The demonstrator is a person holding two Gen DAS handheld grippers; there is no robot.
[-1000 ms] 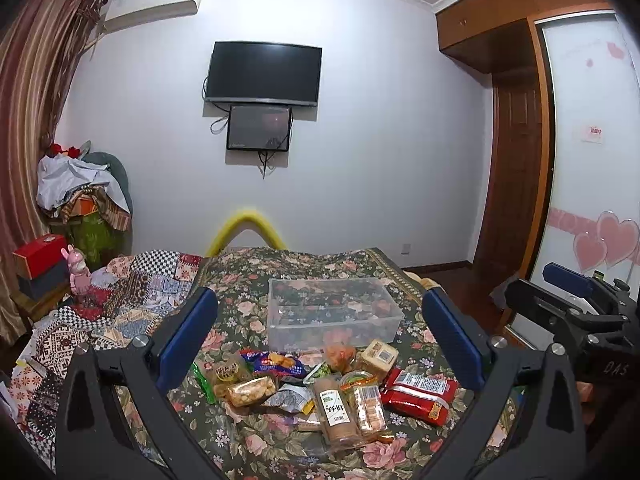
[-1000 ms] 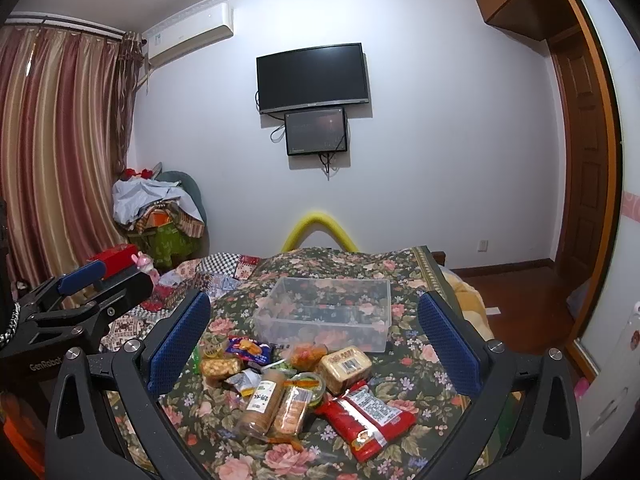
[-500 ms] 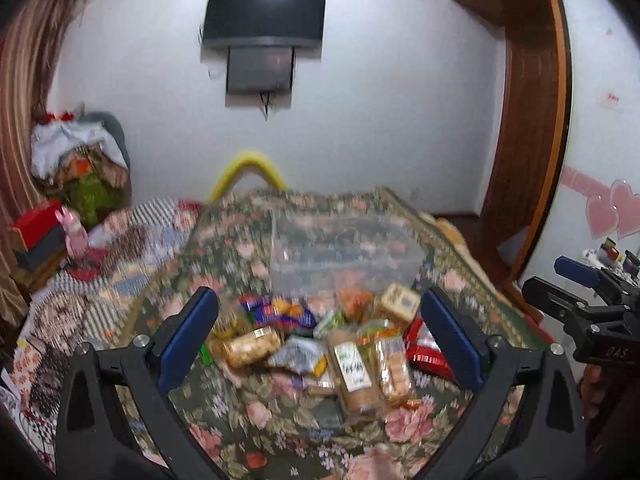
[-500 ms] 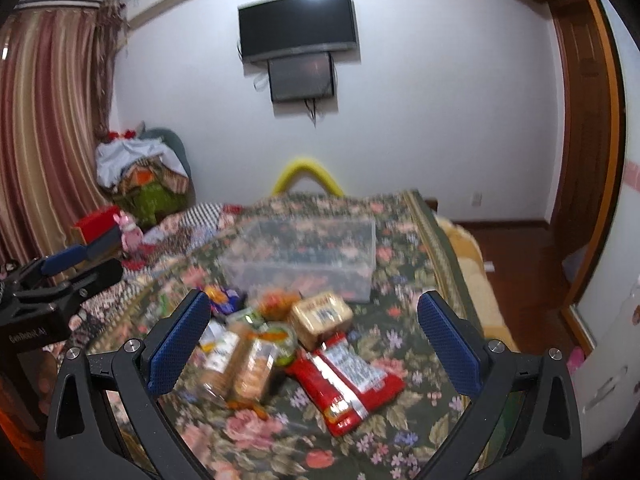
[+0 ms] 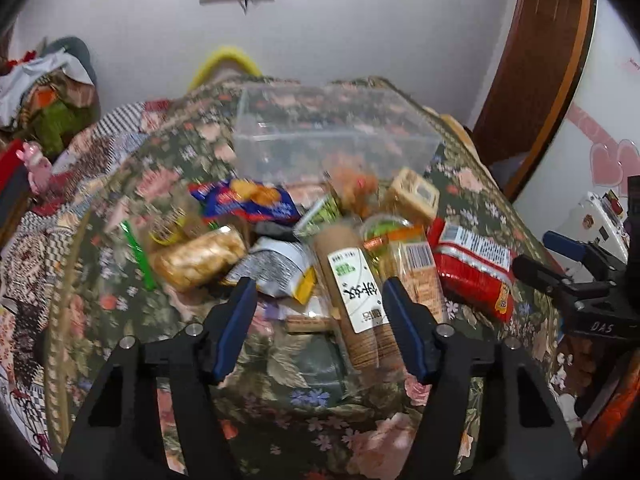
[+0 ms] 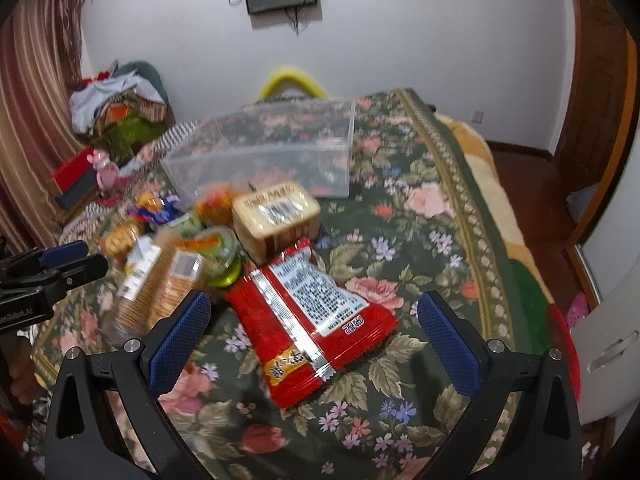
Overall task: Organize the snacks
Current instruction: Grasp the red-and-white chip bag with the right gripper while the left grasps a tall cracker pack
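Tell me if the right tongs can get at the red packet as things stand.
Probably yes. The right tongs are open, and the red packet lies flat on the flowered cloth between the pads, its top uncovered.

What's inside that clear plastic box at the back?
The clear box looks empty: only the flowered bedspread shows through its walls and floor. The snacks all lie in front of it. Its near bottom edge is partly covered by them.
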